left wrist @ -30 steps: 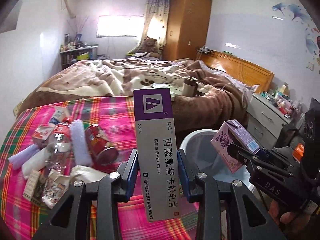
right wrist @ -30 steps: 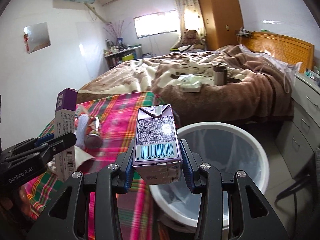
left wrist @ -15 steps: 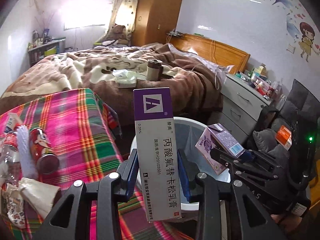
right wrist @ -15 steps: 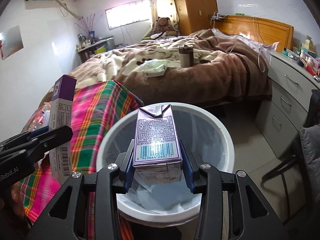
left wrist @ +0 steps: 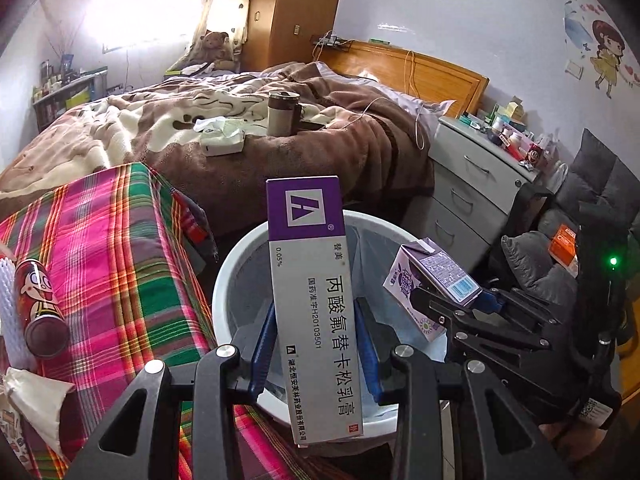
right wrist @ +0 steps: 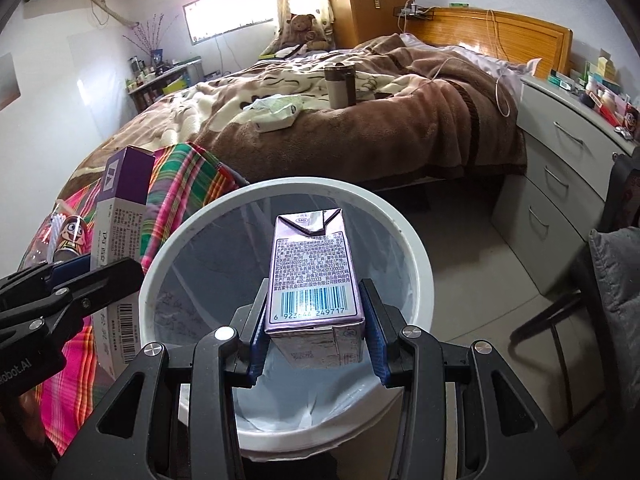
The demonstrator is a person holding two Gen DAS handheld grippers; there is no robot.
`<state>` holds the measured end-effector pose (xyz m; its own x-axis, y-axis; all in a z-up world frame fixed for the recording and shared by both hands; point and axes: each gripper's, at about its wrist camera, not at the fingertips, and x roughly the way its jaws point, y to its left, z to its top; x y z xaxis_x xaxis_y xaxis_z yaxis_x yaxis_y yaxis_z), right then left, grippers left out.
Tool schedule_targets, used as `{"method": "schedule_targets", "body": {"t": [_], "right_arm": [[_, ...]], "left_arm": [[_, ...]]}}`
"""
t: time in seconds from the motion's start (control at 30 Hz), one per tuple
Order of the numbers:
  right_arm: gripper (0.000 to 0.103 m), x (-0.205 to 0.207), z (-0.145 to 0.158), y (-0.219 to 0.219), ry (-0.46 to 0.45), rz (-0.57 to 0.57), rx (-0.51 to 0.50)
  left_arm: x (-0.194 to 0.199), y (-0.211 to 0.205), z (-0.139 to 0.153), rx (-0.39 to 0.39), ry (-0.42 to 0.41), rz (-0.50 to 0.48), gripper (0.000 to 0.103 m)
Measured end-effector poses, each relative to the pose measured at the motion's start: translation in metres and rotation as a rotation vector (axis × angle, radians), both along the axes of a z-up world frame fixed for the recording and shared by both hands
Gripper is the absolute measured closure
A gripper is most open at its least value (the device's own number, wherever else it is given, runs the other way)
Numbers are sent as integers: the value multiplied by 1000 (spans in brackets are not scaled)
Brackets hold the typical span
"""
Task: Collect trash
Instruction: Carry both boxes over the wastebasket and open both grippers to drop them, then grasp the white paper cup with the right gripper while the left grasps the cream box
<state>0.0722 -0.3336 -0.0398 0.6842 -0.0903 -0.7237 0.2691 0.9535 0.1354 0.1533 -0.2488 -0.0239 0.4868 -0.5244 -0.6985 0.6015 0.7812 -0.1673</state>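
My left gripper (left wrist: pixel 314 344) is shut on a tall purple-and-white medicine box (left wrist: pixel 314 296) and holds it upright over the near left rim of the white trash bin (left wrist: pixel 224 280). My right gripper (right wrist: pixel 316 328) is shut on a purple drink carton (right wrist: pixel 314 276) and holds it above the bin's opening (right wrist: pixel 168 256). The bin has a clear liner and looks empty. Each gripper shows in the other's view: the carton (left wrist: pixel 430 280) at right, the medicine box (right wrist: pixel 120 240) at left.
A plaid-covered table (left wrist: pixel 112 248) on the left carries a red can (left wrist: pixel 38 304), a white foam sleeve (left wrist: pixel 10 312) and paper scraps (left wrist: pixel 36 404). A bed (left wrist: pixel 240 132) lies behind the bin. Grey drawers (left wrist: pixel 472 184) and a chair (right wrist: pixel 612 264) stand to the right.
Both grippers have swung right from the plaid table and now hold their boxes over the bin. The bin has grown larger and more central in both views.
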Motion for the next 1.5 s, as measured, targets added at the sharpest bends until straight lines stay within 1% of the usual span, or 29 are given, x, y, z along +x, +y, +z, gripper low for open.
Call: {"method": "schedule_targets", "body": {"t": [0.03,0.1,0.13,0.17,0.23,0.47,0.67,0.83,0.97,1.1,1.23,1.3,1.4,1.5], "right_arm": [[60,0,0,0,5,-5,-6],[60,1,-2,-2,17,-13,-17],[57,2,-3,-2,22,-14,-20],[49,1,-3,-2,23,-14,-19],[40,0,-1,-2,13,-9,-13],[40,-2,5,0,-6,-11,-15],[40,-5,15,13,-42,2,-19],[40,-4,24,31,-70,27,-31],[40,-2,31,53,-114,87,-20],[40,3,33,78,-143,160,-9],[40,8,33,104,-159,227,-20],[40,10,33,120,-170,265,-18],[40,13,32,139,-176,326,-16],[40,17,30,156,-176,383,-14]], "left_arm": [[1,0,0,0,3,2,63],[2,0,-1,-8,14,2,52],[2,1,0,-14,15,-1,50],[1,1,0,-16,9,1,48],[1,3,2,-16,6,11,48],[-3,20,10,-32,-4,43,46],[-6,46,18,-46,-13,85,46],[-14,78,25,-42,-60,135,45],[-17,107,28,-42,-77,185,45],[-18,145,30,-35,-101,259,45],[-17,181,32,-32,-117,330,45],[-18,197,32,-36,-122,350,44],[-20,223,28,-10,-135,404,44],[-20,254,24,-19,-122,458,43]]}}
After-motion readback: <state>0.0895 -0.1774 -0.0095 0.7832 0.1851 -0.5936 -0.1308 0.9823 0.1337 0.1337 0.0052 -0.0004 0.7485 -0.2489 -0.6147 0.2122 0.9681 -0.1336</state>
